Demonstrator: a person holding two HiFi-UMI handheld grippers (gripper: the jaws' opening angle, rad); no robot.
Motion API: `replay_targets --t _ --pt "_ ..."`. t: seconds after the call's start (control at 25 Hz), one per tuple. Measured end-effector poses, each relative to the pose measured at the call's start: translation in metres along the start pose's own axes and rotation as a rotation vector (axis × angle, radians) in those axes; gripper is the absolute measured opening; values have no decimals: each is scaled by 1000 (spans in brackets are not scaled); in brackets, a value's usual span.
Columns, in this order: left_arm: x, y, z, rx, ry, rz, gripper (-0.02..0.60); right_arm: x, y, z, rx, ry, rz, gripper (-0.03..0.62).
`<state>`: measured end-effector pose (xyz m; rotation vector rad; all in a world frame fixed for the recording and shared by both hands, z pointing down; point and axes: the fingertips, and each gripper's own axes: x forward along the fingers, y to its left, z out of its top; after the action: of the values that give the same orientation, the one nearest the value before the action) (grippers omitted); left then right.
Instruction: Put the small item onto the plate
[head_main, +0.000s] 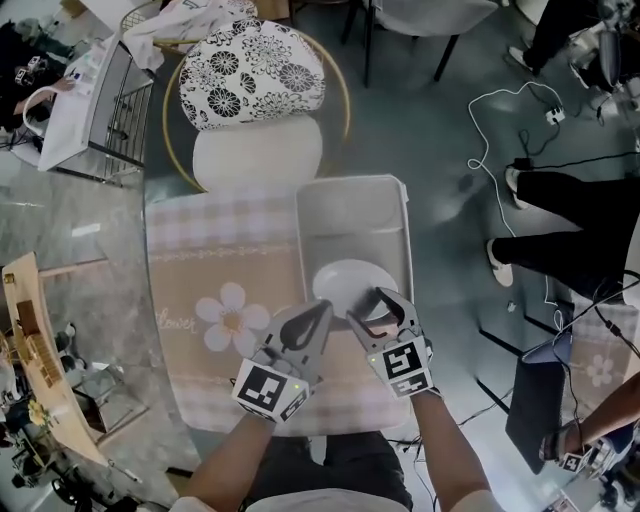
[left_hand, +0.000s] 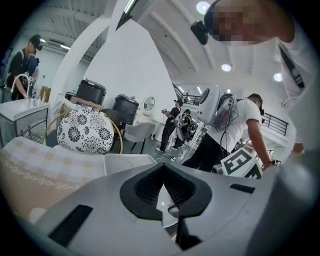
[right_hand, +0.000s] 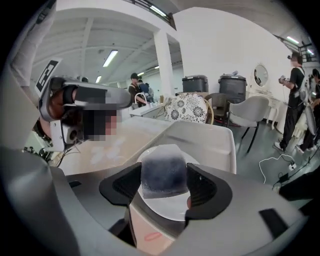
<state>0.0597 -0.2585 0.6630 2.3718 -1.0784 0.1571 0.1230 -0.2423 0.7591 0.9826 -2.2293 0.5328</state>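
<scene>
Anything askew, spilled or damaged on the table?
Nothing stands out. The white plate lies flat inside the grey tray, and nothing is spilled. The right gripper holds the dark block between its jaws over the plate. The left gripper is shut and empty.

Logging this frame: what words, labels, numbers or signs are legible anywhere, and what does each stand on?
"flower": faint cursive on the tablecloth, beside its printed daisy.
Left tongs and right tongs: square black-and-white marker patterns only, no letters.
Plate, and small item held in the right tongs: no print visible.
</scene>
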Motion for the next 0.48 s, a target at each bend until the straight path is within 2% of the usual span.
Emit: replay_targets --t 0.16,0.48 --pt "-4 5 0 -4 -1 19 6 12 -1 -17 -91 98 -25 291" --pt "-12 8 3 -5 -2 44 6 25 0 -26 -173 229 -26 291"
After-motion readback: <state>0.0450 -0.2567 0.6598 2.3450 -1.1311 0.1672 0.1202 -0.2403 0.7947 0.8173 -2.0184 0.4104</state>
